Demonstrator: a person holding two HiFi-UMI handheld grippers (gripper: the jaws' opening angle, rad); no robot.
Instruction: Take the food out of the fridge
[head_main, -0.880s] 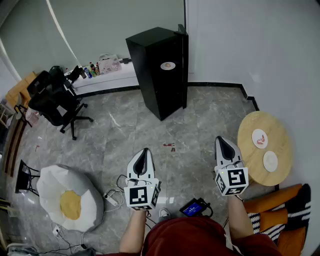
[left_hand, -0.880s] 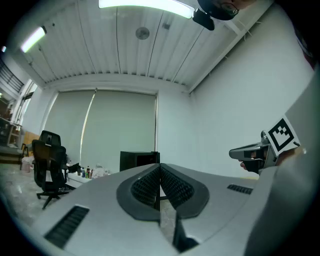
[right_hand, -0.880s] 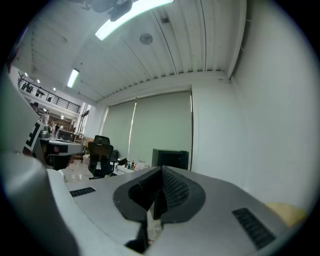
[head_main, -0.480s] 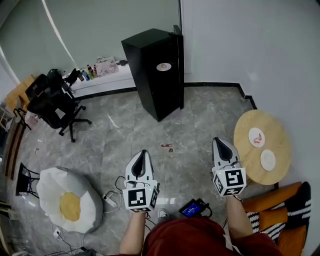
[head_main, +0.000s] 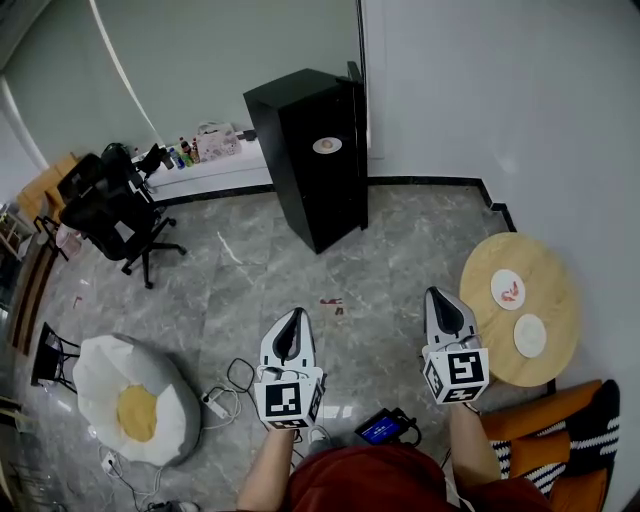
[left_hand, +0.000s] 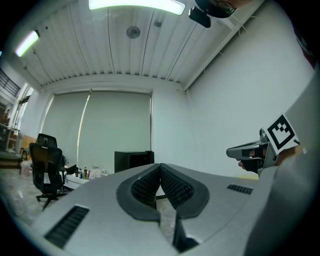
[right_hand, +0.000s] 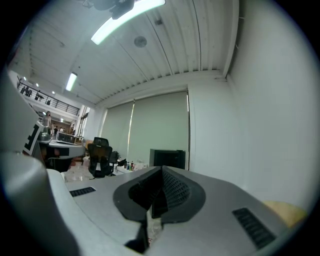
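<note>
Fridge (head_main: 318, 160) is the black upright cabinet against the far wall, straight ahead of you & well apart from both grippers. Its door looks shut, so the food is presumably inside; no view shows it. There's a small round thing (head_main: 327, 145) on top, too small to tell what it is.

Left gripper (head_main: 291, 322): jaws closed, ribbed pads meeting, nothing between them. Right gripper (head_main: 445, 303): same, pads together & empty. You're holding both level at abt waist height, pointing toward the fridge, w/ grey stone floor between you & it.

Round wooden table (head_main: 560, 290) sits just to yr right w/ two small plates (head_main: 508, 290) on it, prob. the drop-off spot. Office chair (head_main: 115, 205) & egg-shaped beanbag (head_main: 135, 405) are off to the left, clear of yr path.

Handling is a guess since the food's unseen:
- expect it cold & maybe damp, so slippery in the pads
- if boxed or on a dish, pinch a stiff rim or edge, not the soft middle
- if wrapped or bagged, take a low, firm part & squeeze gently
- keep it level on the way out

Door comes first. You'll need to open one gripper & hook the door's free edge; can't tell from here which side that is or if there's a handle
</note>
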